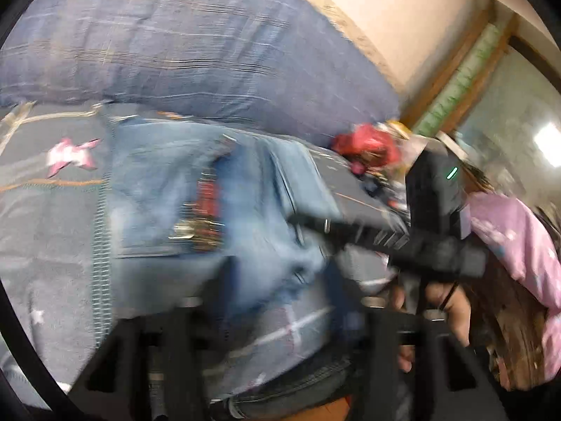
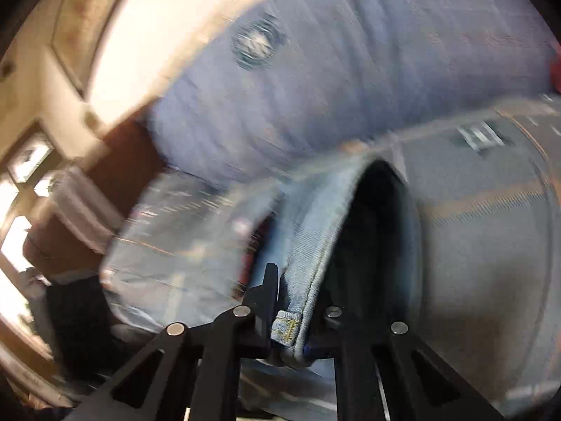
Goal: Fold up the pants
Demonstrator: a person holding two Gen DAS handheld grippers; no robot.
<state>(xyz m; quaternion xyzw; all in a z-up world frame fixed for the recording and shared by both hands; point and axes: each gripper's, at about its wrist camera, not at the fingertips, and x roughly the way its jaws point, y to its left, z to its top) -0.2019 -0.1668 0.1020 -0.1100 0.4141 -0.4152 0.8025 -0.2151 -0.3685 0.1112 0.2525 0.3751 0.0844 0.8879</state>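
Light denim pants (image 2: 308, 245) lay bunched on a blue patterned bedspread (image 1: 52, 231), hem pinched tight in the right gripper (image 2: 291, 312). Left gripper (image 1: 280, 301) too blurred to tell its state, denim just ahead. Big blue pillow (image 1: 175, 52) lay beyond; pink cloth (image 1: 519, 245) off right.

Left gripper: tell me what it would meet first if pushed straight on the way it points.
Most likely the jeans lying right ahead of the left gripper on the bedspread; the big blue pillow sits beyond. Blur makes depth uncertain.
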